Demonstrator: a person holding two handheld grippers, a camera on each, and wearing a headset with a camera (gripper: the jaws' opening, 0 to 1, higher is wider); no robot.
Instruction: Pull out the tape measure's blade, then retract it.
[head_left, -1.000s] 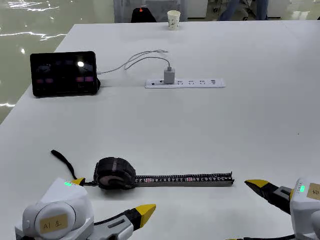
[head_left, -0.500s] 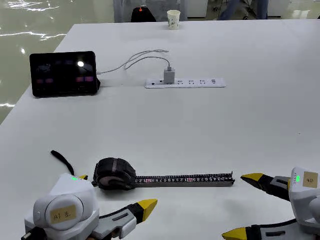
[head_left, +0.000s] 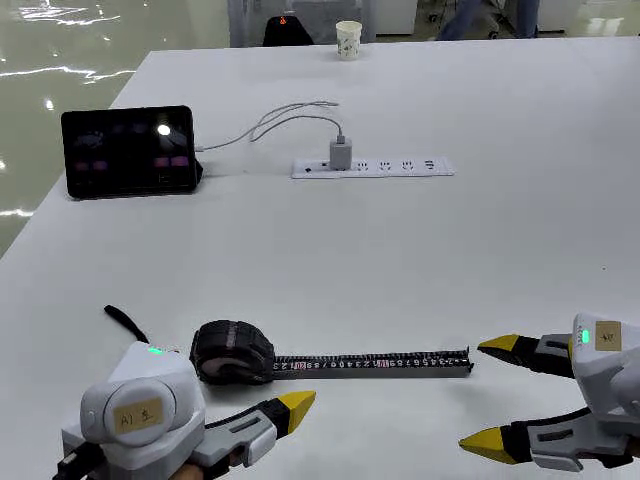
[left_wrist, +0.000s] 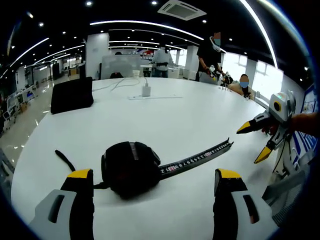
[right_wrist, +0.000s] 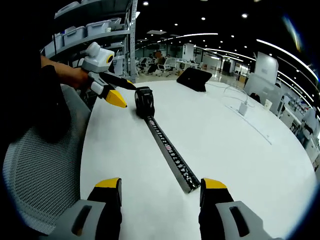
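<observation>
You are holding the left tongs (left_wrist: 152, 176) and right tongs (head_left: 485, 393) open, gripping nothing. The tape measure's case (head_left: 232, 352) is lying between the left jaws, and its blade (head_left: 380, 361) is ending just ahead of the right jaws. The case is probably rigid and weighty, the blade thin and springy, so its tip is the likely place to pinch.

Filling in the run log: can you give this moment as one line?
tape measure: on table, blade out | left gripper: open, at tape measure | right gripper: open, at blade end
</observation>
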